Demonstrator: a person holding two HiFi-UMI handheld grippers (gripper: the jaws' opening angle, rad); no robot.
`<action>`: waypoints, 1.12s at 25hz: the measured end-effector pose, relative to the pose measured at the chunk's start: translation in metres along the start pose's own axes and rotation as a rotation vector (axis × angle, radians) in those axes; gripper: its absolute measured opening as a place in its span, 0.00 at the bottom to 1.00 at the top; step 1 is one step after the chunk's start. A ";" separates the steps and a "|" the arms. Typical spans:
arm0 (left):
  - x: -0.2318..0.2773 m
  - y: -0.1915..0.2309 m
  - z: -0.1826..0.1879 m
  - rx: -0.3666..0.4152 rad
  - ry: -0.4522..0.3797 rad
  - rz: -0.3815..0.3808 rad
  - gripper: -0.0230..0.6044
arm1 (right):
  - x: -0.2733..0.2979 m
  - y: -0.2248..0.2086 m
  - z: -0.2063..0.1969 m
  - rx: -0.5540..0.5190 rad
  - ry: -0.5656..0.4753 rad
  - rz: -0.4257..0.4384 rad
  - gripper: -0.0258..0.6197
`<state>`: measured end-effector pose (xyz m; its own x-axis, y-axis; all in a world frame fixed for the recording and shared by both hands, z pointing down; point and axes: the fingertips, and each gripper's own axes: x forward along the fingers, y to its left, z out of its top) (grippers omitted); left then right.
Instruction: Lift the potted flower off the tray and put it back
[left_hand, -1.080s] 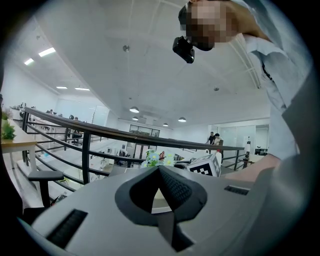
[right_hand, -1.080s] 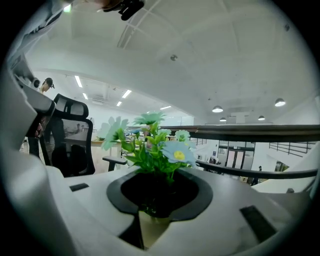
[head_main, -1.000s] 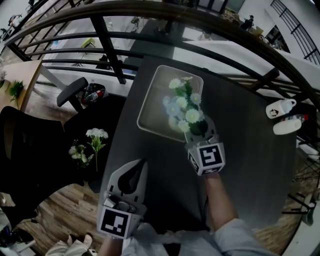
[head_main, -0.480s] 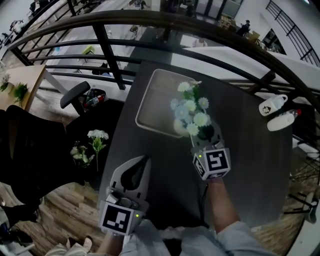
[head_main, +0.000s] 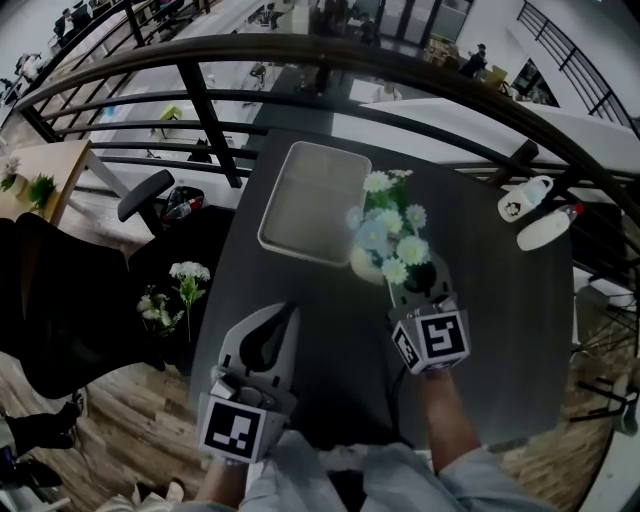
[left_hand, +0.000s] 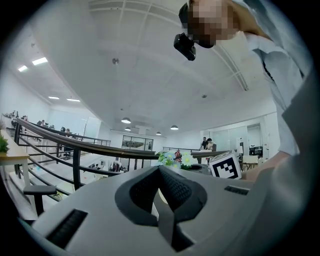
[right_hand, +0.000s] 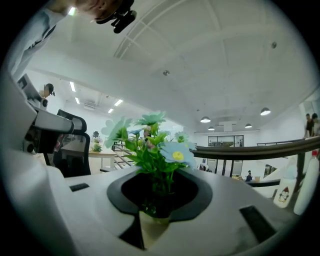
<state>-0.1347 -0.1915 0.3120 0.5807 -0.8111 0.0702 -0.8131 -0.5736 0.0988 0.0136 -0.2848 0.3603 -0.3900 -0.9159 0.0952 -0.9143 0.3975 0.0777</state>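
The potted flower, white and pale blue blooms in a cream pot, hangs over the dark table just right of the empty white tray. My right gripper is shut on the pot and points level. In the right gripper view the pot sits wedged between the jaws, with the blooms rising above them. My left gripper is at the table's near left, shut on nothing. In the left gripper view its jaws meet, and the blooms show beyond them.
Two white bottles lie at the table's far right. A dark curved railing runs behind the table. To the left, below the table, stand an office chair and another bunch of flowers.
My right gripper has carried the potted flower from over the tray to the right of it and nearer to me. The left gripper has shifted only a little.
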 end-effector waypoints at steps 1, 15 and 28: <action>-0.001 -0.004 0.002 0.002 -0.005 -0.001 0.04 | -0.007 -0.001 0.003 0.001 -0.005 -0.004 0.20; -0.008 -0.050 0.024 0.046 -0.059 0.002 0.04 | -0.090 -0.017 0.045 -0.033 -0.081 -0.037 0.20; -0.013 -0.078 0.036 0.064 -0.094 0.020 0.04 | -0.125 -0.025 0.054 -0.012 -0.112 -0.029 0.17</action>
<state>-0.0806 -0.1407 0.2674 0.5607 -0.8277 -0.0227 -0.8270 -0.5612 0.0343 0.0794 -0.1835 0.2930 -0.3739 -0.9273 -0.0191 -0.9243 0.3709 0.0907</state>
